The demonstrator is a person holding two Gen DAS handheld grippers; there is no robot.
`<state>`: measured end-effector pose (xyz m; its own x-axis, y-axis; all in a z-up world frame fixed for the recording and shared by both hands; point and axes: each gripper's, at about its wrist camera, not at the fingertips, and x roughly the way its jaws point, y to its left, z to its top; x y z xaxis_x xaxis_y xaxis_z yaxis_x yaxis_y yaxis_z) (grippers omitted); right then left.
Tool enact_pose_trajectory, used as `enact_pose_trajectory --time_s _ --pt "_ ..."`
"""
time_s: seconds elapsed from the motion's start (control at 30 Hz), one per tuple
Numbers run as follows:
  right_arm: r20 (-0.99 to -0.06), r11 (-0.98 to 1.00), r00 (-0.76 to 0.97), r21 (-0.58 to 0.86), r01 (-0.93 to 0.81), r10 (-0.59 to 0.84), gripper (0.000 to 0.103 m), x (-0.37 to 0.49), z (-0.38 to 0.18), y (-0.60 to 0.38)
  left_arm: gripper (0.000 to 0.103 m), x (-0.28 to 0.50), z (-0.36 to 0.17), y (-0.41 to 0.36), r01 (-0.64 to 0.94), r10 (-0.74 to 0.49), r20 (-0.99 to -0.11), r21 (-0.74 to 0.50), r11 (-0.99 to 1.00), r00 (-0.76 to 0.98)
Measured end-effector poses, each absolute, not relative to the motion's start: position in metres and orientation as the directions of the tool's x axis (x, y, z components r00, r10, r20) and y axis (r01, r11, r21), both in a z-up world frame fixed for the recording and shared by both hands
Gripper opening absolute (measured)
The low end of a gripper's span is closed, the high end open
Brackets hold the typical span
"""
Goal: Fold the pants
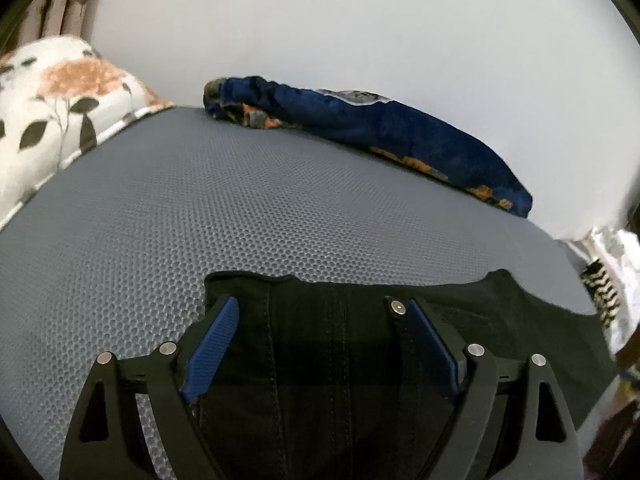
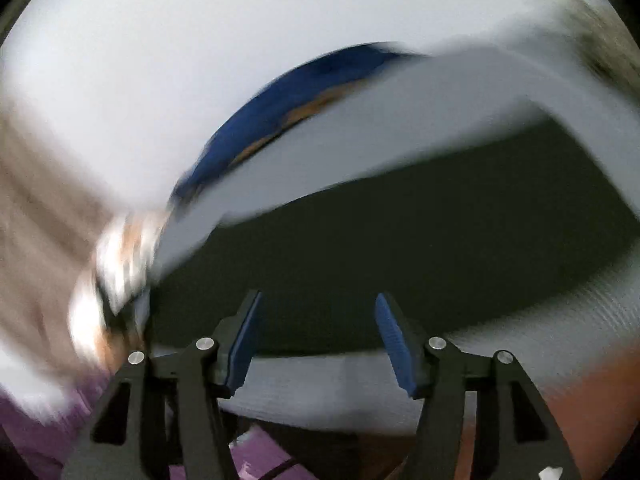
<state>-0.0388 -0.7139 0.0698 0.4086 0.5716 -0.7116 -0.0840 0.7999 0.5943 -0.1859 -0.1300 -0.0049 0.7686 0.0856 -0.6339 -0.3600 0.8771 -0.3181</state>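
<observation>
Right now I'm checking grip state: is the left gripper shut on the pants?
No: the left gripper is open, its blue pads spread wide over the black pants, pinching nothing.

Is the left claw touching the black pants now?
Cannot tell. In the left wrist view the open left claw is over the black pants, its fingers either side of the fabric, but no contact or gap shows plainly.

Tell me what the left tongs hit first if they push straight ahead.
The black pants, already between the open left tongs. Past their edge lies bare grey mat, then the blue blanket. Depth is unclear.
</observation>
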Motion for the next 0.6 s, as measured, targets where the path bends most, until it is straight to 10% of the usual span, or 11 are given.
enact_pose_trajectory --time_s 0.17,0.6 --pt "-0.651 0.655 0.589 0.712 0.253 0.480 0.057 -0.063 0.041 -0.859 0.086 -0.202 0.023 -0.151 -0.342 0.075 -0.612 -0.333 0.879 0.787" --pt "-0.584 0.597 0.646 0.766 0.238 0.492 0.060 -0.007 0.004 -0.895 0.086 -0.181 0.034 -0.261 -0.208 -0.109 -0.670 -0.375 0.903 0.734"
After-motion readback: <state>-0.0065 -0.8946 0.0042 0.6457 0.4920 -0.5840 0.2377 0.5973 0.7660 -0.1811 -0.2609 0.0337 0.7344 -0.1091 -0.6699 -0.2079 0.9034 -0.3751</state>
